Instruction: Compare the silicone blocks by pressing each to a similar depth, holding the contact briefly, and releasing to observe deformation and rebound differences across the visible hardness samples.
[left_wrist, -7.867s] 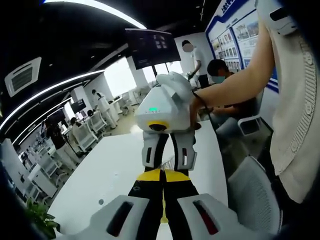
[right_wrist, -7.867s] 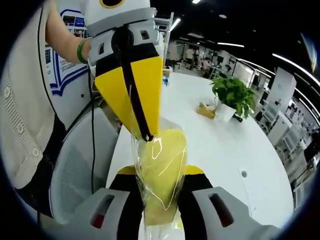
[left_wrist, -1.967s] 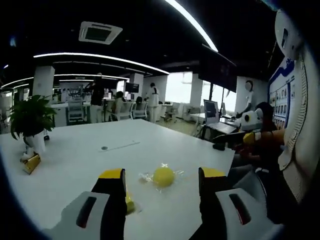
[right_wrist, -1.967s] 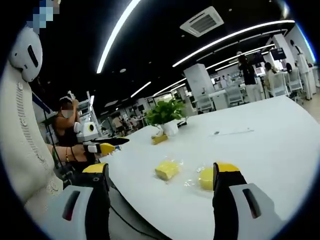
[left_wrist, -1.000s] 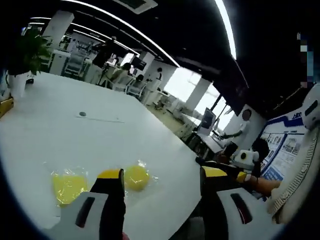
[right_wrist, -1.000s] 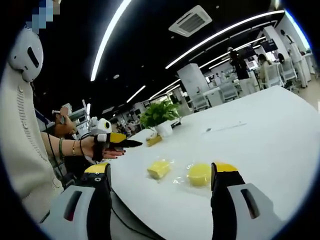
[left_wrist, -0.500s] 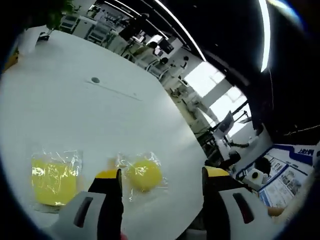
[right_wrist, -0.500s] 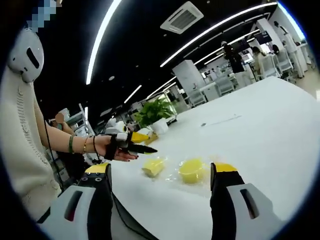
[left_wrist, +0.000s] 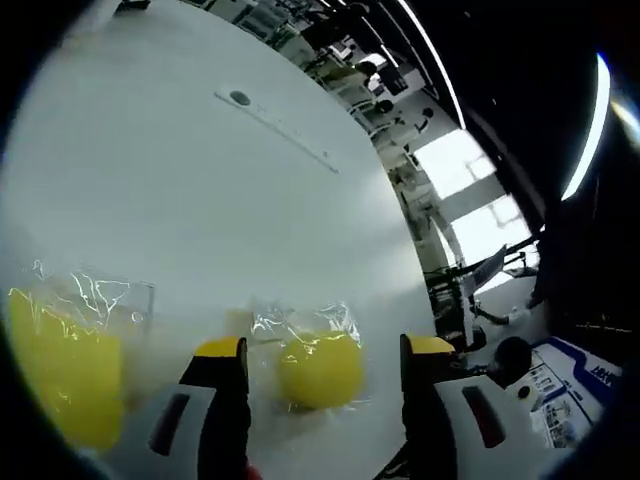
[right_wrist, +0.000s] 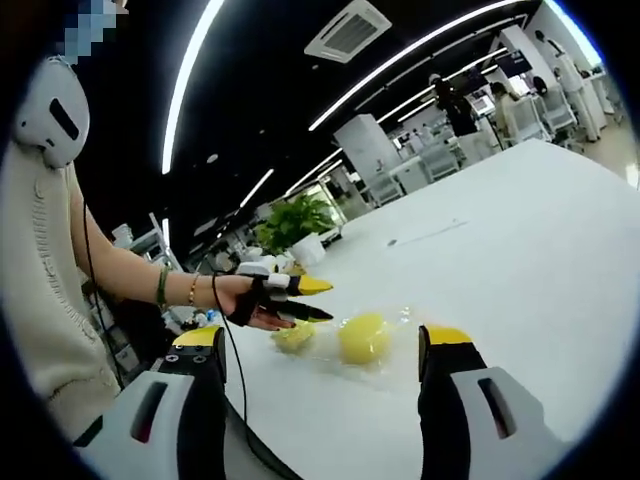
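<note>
Two yellow silicone blocks in clear wrap lie on the white table (left_wrist: 200, 200). The round block (left_wrist: 320, 368) sits close under my left gripper (left_wrist: 322, 349), framed between its open jaws. The square block (left_wrist: 60, 375) lies to the left, outside the jaws. In the right gripper view, the round block (right_wrist: 362, 337) rests between my open right gripper's (right_wrist: 322, 340) jaws but farther off. The left gripper (right_wrist: 322, 300), held in a hand, hovers open just above the square block (right_wrist: 293, 337), which it partly hides.
A potted plant (right_wrist: 297, 222) stands farther back on the table. A round grommet (left_wrist: 240, 97) with a thin slot marks the tabletop. The table edge (right_wrist: 260, 420) runs near the blocks. Desks, chairs and people fill the room behind.
The left gripper has dropped closer to the table and the blocks loom larger in its view. In the right gripper view it has reached rightward over the square block.
</note>
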